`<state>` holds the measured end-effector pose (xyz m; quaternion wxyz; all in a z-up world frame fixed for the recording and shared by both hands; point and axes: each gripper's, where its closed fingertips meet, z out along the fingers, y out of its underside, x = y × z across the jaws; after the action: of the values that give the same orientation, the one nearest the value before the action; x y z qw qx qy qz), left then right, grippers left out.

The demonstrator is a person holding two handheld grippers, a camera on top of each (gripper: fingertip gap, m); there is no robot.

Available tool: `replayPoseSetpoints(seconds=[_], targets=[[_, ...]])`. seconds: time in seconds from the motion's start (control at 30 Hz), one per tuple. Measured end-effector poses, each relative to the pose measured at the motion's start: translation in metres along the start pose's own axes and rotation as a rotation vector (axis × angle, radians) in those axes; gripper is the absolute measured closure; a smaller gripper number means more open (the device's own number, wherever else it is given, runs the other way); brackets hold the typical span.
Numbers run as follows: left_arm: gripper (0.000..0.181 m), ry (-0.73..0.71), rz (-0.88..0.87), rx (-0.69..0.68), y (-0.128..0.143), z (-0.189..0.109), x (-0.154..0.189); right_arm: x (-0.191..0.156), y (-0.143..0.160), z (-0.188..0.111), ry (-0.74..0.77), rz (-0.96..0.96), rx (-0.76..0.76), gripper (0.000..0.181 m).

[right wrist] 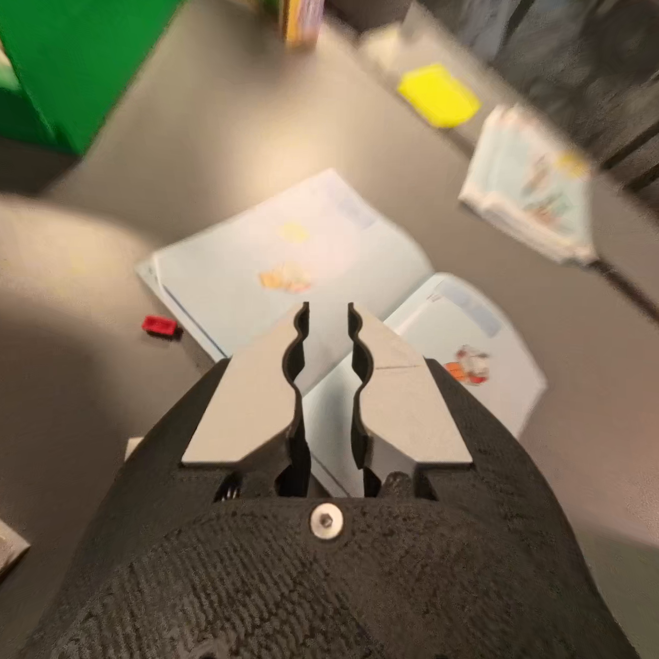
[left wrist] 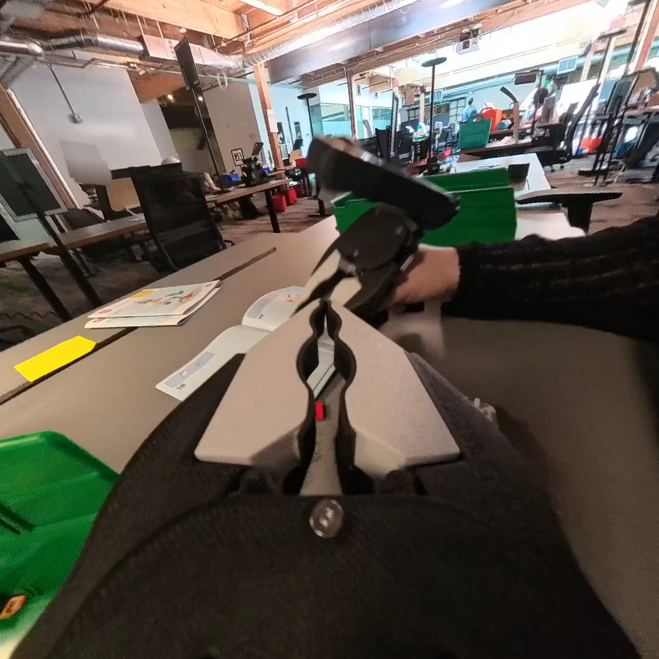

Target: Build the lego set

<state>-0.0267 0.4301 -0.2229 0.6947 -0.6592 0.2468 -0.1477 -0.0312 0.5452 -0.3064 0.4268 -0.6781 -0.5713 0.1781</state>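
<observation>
From my right wrist camera, the open booklet (right wrist: 285, 256) lay on the table (right wrist: 199, 142) straight ahead at twelve o'clock, under my right gripper (right wrist: 327, 308). A small brick (right wrist: 159, 325) sat on the table at ten o'clock, just beside the booklet's near-left edge. A stack of closed booklets (right wrist: 527, 210) lay at two o'clock, well apart, with a flat sheet (right wrist: 438, 94) behind it at one o'clock. A bin (right wrist: 71, 64) stood far off at eleven o'clock.
</observation>
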Motion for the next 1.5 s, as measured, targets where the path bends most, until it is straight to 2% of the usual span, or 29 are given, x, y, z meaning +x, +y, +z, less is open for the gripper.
replayPoseSetpoints(seconds=[0.1,0.17,0.3,0.43,0.67,0.97,1.23,1.5], targets=[[0.181,-0.029,0.036,0.001,0.001,0.000,-0.001,0.023,-0.041,-0.054,0.197,-0.048,0.297,0.163],[0.181,-0.038,0.025,0.009,0.000,0.000,-0.003,0.039,-0.046,-0.094,0.349,-0.078,0.435,0.163],[0.175,-0.041,0.001,0.021,-0.001,-0.001,-0.004,0.069,-0.010,-0.155,0.665,-0.138,0.534,0.166],[0.173,-0.047,0.018,0.019,0.000,0.000,-0.003,0.073,0.023,-0.187,0.846,-0.292,0.523,0.167],[0.173,-0.074,0.032,0.008,0.004,0.001,-0.009,0.074,0.025,-0.175,0.873,-0.378,0.468,0.167],[0.172,-0.055,0.036,0.004,0.005,0.003,-0.005,0.095,0.033,-0.186,0.902,-0.251,0.503,0.169],[0.171,-0.046,0.087,-0.028,0.011,0.007,0.000,0.111,0.032,-0.173,0.871,-0.248,0.509,0.169],[0.168,0.009,0.061,-0.031,0.014,0.010,0.007,0.134,0.034,-0.163,0.891,-0.228,0.485,0.170]])
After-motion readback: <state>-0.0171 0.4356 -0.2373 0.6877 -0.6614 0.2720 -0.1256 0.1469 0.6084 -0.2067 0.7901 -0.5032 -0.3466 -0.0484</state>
